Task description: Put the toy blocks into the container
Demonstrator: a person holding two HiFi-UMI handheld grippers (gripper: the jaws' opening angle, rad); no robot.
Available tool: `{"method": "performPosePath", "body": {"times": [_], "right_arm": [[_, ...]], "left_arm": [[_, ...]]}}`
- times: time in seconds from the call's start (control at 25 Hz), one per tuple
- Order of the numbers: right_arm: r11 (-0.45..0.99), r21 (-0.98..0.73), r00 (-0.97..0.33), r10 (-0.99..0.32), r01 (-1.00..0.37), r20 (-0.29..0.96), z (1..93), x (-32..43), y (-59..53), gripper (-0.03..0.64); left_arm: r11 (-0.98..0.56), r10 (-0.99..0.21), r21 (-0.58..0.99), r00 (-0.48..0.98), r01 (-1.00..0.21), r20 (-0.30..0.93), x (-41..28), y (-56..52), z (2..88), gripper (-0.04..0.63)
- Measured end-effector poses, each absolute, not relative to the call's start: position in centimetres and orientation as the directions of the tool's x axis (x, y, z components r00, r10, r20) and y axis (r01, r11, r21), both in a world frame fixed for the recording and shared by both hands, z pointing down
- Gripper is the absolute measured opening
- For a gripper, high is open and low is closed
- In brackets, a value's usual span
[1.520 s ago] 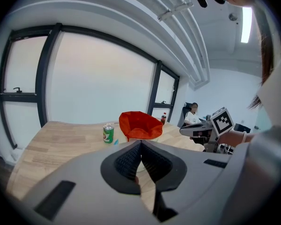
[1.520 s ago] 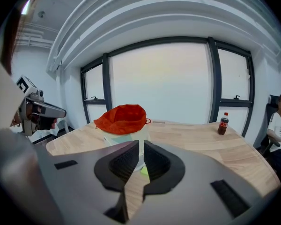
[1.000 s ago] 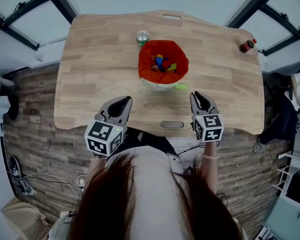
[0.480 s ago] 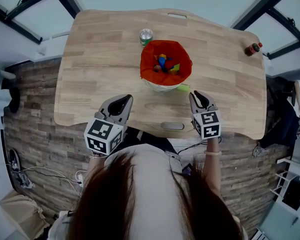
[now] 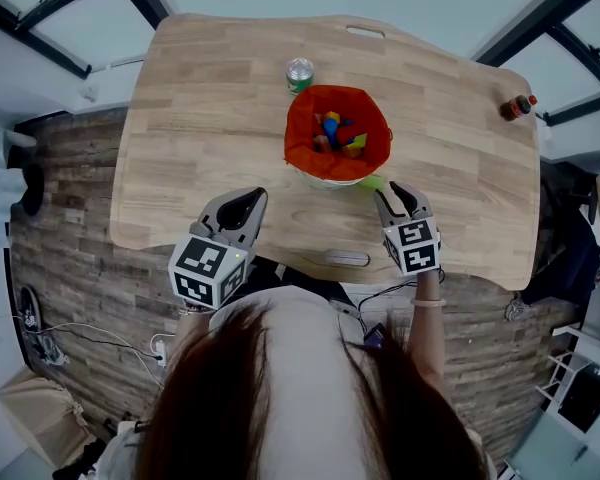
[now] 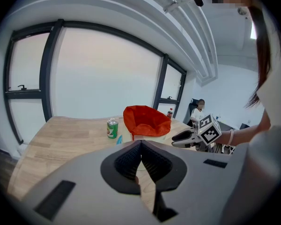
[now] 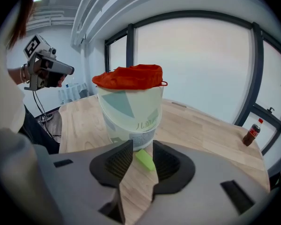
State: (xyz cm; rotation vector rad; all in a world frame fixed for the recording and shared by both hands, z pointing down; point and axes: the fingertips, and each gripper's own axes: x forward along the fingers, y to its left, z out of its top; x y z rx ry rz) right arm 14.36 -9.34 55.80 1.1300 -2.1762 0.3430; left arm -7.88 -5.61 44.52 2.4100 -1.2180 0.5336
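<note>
The table [image 5: 210, 118] has a curved outline, with a slot [image 5: 330, 258] by its near edge and another [image 5: 367, 32] by the far edge. The bucket [image 5: 298, 158], lined in red, stands about mid-table. Several blocks [image 5: 335, 133] lie inside it. One green block [image 5: 372, 181] lies flat on the wood at the bucket's near right, just beside its foot. I cannot tell whether the two touch.

The right gripper [image 5: 398, 196] points down at this block, with its cube over the near edge. Its jaws have just been opening and stand apart. In the right gripper view the block [image 7: 144, 160] sits between the pads, which do not clamp it, and the bucket wall [image 7: 131, 111] rises close behind. There is little room beyond the tips.

The left gripper [image 5: 242, 203] hangs over the near edge, well left of the bucket. Its jaws are together [image 6: 140, 146] on nothing. Bare wood stretches from it to the far left corner.

A can [image 5: 299, 72] stands just beyond the bucket on the far left side. A bottle [image 5: 517, 106] sits at the far right edge, well apart from the rest. Bare wood lies between it and the bucket.
</note>
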Motion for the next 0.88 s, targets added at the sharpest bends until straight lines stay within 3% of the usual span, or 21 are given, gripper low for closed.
{"method": "performPosePath", "body": {"times": [0.88], "right_arm": [[0.726,0.068,-0.412,-0.462,-0.684,0.785,61.6,14.2,-11.0,0.195]], "left_arm": [[-0.533,-0.659,0.168,0.531,-0.829,0.532,-7.8,-9.4,45.4,0.009]]}}
